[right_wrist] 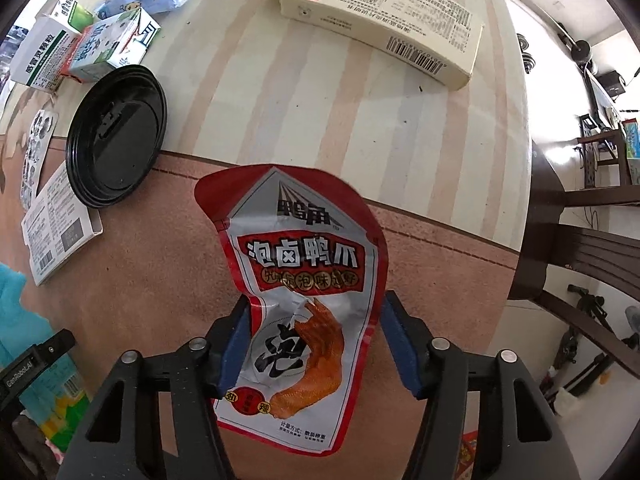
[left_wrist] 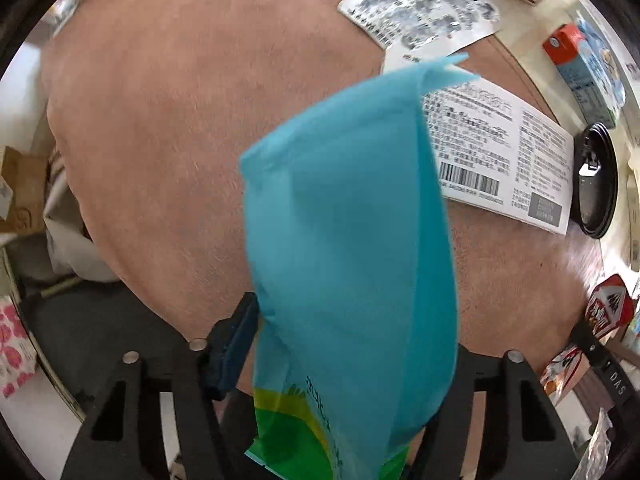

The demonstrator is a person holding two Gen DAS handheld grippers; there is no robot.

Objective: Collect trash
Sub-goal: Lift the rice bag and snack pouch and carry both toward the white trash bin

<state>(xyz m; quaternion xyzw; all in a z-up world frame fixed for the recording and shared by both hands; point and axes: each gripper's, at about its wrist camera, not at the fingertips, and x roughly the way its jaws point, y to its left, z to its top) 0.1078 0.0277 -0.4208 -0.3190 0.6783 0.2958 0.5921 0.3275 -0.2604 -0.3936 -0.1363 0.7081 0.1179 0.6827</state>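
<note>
My left gripper point(left_wrist: 344, 320) is shut on a blue and green plastic wrapper point(left_wrist: 352, 240) and holds it up above the brown table; the wrapper hides the right finger. It also shows at the left edge of the right wrist view point(right_wrist: 16, 320). My right gripper point(right_wrist: 314, 316) has a red and white duck-claw snack packet point(right_wrist: 304, 288) between its blue pads point(right_wrist: 236, 344). The packet lies on the table; the right pad stands a little apart from its edge.
A white printed box point(left_wrist: 508, 160), a printed leaflet point(left_wrist: 420, 8), a black round lid point(right_wrist: 116, 136), small milk cartons point(right_wrist: 112, 46) and a large cream box point(right_wrist: 384, 16) lie on the table. A dark wooden chair point(right_wrist: 580, 240) stands to the right.
</note>
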